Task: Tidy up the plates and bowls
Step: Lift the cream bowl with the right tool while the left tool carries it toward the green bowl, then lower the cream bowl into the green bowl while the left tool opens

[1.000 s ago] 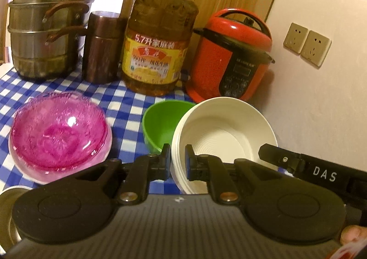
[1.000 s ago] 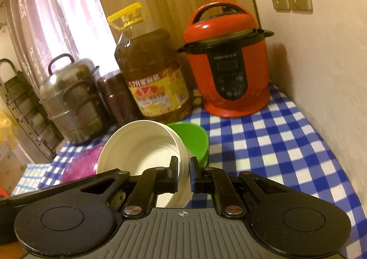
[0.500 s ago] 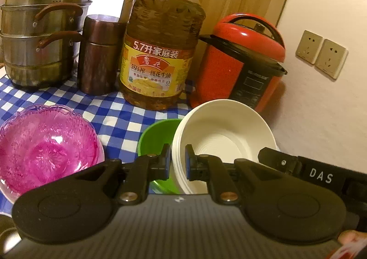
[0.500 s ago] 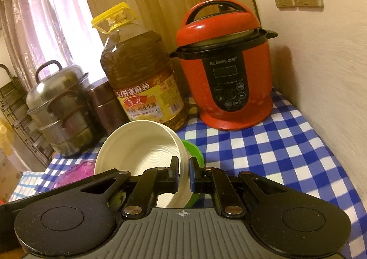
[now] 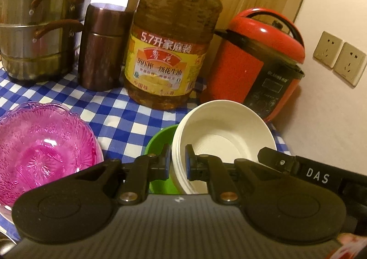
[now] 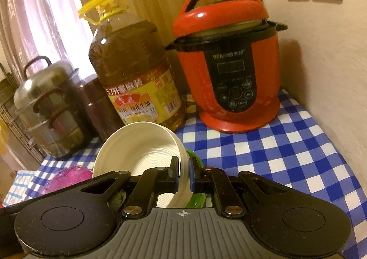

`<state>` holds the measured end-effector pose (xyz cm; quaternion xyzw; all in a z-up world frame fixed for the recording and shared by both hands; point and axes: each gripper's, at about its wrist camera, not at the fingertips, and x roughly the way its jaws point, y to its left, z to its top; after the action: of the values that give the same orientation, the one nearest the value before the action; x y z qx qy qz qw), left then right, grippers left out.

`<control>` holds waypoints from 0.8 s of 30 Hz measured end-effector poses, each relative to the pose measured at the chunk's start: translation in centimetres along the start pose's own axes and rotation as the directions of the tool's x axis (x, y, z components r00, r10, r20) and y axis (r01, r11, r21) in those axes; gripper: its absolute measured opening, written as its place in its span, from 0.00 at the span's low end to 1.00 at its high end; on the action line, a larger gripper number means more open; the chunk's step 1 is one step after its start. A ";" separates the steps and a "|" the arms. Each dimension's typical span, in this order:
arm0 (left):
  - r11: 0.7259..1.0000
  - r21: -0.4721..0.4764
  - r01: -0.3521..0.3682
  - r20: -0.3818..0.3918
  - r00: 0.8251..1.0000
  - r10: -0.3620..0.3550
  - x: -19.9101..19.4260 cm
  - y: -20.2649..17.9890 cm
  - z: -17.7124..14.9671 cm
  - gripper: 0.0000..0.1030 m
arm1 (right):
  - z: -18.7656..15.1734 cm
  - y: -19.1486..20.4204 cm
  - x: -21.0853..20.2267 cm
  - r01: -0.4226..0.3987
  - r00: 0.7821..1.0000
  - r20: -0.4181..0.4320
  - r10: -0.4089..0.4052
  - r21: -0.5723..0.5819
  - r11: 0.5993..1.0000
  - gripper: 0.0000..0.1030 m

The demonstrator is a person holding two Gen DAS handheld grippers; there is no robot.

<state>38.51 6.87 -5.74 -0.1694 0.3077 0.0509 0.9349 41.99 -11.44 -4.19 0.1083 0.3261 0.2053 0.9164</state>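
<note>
- White bowls [image 5: 220,130], a nested stack, are held tilted above the checked cloth [image 6: 286,149], with the open side facing both cameras.
- Left gripper [image 5: 178,162]: fingers narrow, clamped on the stack's left rim, one finger outside the wall and one inside.
- Right gripper [image 6: 183,175]: fingers narrow, clamped on the stack's right rim in the same way; its black body also shows at the right edge of the left wrist view, marked "DAS".
- Green bowl [image 5: 158,144] sits just behind and below the white stack, partly hidden by it; whether they touch cannot be told.
- Pink bowl [image 5: 43,153], of patterned glass, rests on the cloth to the left, apart from the stack.
- Back row, left to right: steel steamer [image 5: 39,23], brown canister [image 5: 101,48], oil bottle [image 5: 169,43], red cooker [image 6: 229,64].
- Two wall sockets [image 5: 339,57] are set in the wall to the right of the cooker.
</note>
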 end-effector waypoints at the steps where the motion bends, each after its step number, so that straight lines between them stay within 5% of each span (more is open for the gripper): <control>1: 1.000 0.000 -0.003 -0.006 1.000 0.003 0.2 0.1 0.0 0.11 | -0.1 -0.1 0.2 0.002 1.000 -0.007 -0.001 0.002 1.000 0.09; 24: 0.998 0.062 -0.032 -0.030 0.999 0.034 1.4 0.5 -1.0 0.11 | -2.0 0.3 2.3 0.033 0.998 -0.051 -0.039 -0.108 0.994 0.09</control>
<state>38.95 7.00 -7.52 -0.1364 0.3263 0.0544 0.9338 42.26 -10.05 -6.91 0.0476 0.3409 0.2089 0.9154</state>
